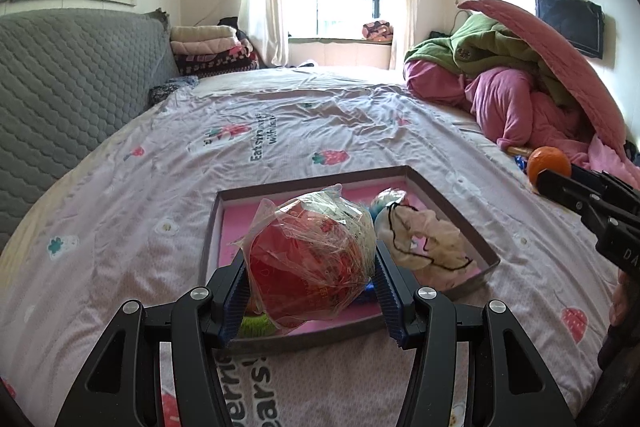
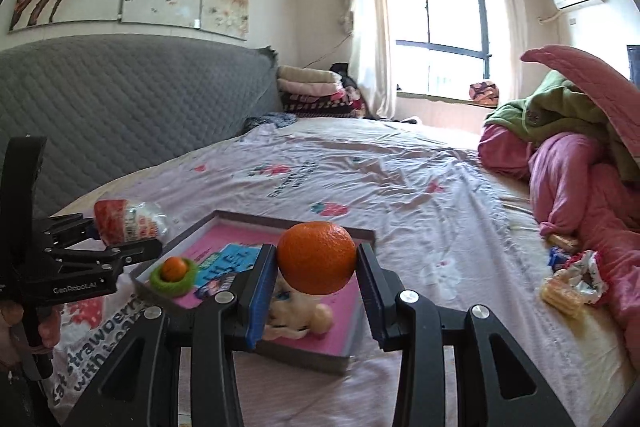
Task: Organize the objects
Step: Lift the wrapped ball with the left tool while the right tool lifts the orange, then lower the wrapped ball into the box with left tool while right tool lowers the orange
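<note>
Bedroom, strawberry-print bedsheet (image 1: 280, 131) with shallow tray (image 1: 452, 195) already holding several items. Left gripper (image 1: 310, 293) clamps wrapped red packet (image 1: 308, 259), right gripper (image 2: 316, 277) clamps orange (image 2: 316, 257), both above tray. Snacks (image 2: 568, 283) by pink blankets (image 2: 568, 171) remain loose.

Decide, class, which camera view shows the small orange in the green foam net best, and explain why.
The right wrist view: the small orange in its green net sits in plain sight in the near-left corner of the box. In the left wrist view only a sliver of green net shows below the wrapped packet; the fruit is hidden.
</note>
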